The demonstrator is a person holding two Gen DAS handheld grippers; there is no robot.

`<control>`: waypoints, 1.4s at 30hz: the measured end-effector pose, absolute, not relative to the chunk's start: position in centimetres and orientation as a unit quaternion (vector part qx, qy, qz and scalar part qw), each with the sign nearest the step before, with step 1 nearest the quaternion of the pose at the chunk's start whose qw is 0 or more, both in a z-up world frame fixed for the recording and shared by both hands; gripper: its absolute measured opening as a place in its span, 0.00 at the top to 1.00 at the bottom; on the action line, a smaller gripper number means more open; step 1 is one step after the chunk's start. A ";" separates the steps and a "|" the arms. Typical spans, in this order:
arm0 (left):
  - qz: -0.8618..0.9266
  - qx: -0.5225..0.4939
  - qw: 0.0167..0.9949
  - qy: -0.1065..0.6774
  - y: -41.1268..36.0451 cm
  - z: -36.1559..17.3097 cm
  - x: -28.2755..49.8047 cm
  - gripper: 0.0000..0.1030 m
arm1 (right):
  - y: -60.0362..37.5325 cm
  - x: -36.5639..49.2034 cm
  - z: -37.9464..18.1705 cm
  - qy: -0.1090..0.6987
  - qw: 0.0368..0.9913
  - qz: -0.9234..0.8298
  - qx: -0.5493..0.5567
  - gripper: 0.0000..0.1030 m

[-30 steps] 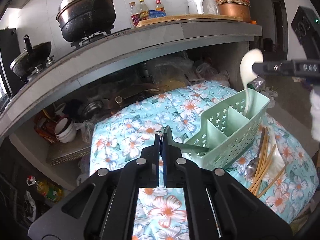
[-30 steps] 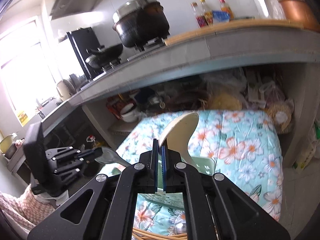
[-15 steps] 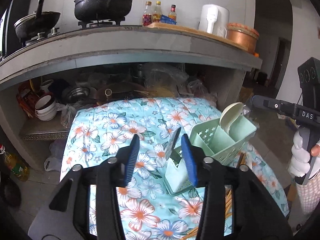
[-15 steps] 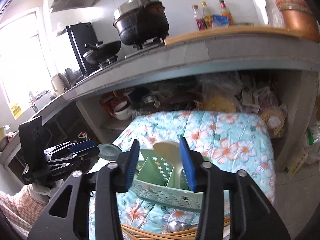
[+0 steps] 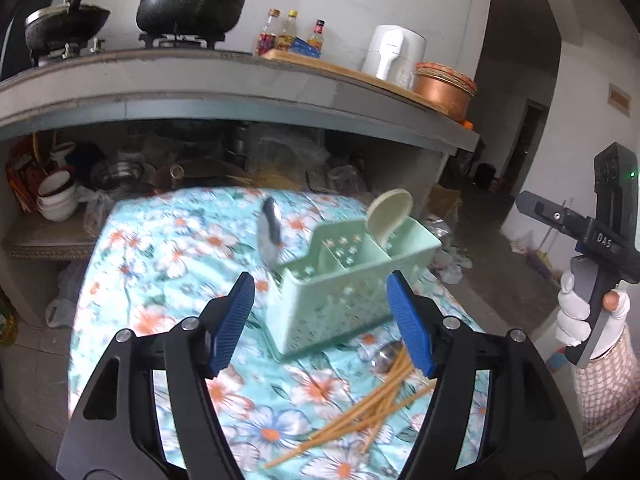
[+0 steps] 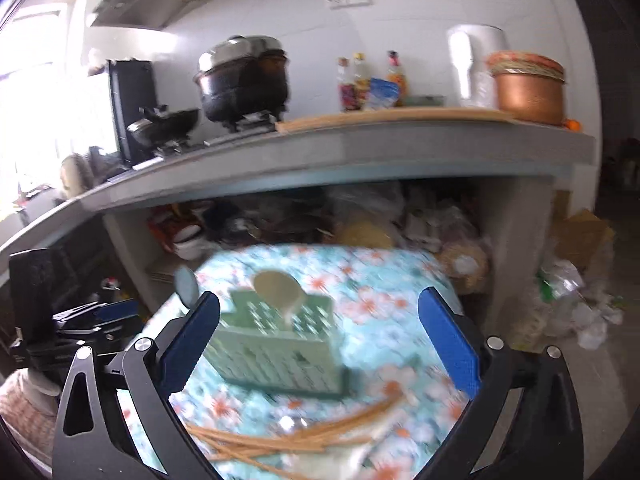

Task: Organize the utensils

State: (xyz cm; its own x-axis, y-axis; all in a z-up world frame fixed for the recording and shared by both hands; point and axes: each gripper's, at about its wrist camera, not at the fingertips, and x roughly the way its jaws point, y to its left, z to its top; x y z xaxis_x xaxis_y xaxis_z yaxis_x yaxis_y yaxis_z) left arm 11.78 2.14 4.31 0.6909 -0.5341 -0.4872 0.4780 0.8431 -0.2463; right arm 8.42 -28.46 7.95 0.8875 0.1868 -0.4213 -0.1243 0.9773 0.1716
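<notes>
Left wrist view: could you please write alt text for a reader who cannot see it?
A pale green plastic utensil caddy on a floral tablecloth holds a cream plastic spoon and a metal spoon. The left hand-held gripper is opening, empty; wooden chopsticks lie loose.

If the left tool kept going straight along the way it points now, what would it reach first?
Most likely the green caddy: it sits centred between the left tool's empty, opening jaws, just ahead. Depth is uncertain through the fisheye, but nothing appears to lie in front of it. The chopsticks lie lower, under the line.
</notes>
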 end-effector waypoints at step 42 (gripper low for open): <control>-0.380 0.145 0.790 0.459 -12.6 -10.4 12.2 0.95 | -32.3 7.8 -6.8 0.395 0.887 0.062 0.232 0.45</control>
